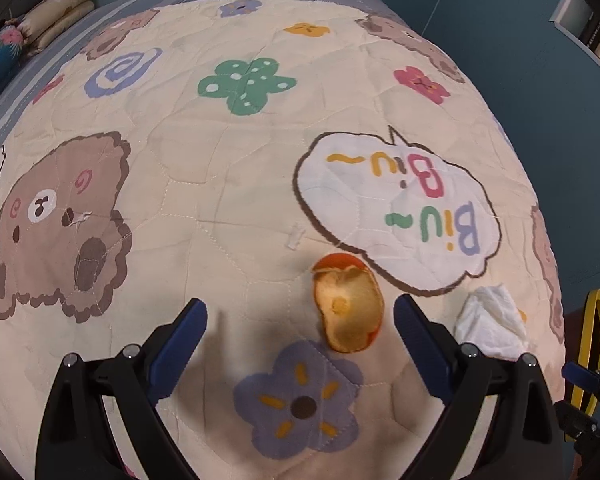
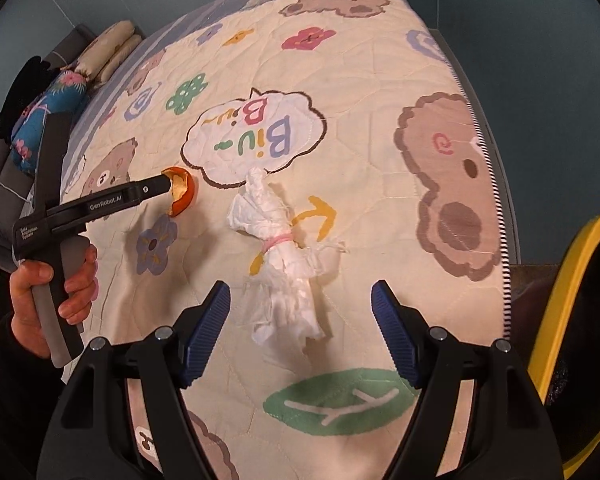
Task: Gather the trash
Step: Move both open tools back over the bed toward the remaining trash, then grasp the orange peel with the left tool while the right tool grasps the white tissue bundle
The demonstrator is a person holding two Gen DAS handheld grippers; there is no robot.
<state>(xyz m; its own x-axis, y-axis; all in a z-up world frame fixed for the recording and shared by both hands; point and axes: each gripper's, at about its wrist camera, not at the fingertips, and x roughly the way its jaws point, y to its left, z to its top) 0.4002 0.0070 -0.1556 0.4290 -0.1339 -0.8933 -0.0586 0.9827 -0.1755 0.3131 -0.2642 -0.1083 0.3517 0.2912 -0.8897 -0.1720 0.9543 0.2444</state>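
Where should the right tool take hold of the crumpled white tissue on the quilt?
Probably at the narrow waist of the tissue, where a pink band cinches it. Come from above with the right tool, one finger on each long side, since it lies flat and elongated.

Cartoon-print quilted bed [image 1: 228,184], teal walls [image 1: 480,40]

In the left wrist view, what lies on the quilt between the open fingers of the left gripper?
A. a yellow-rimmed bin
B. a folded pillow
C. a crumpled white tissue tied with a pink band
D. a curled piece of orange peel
D: the curled piece of orange peel lies on the cream cartoon-print quilt between the spread fingers of the left gripper, nearer the right-hand finger.
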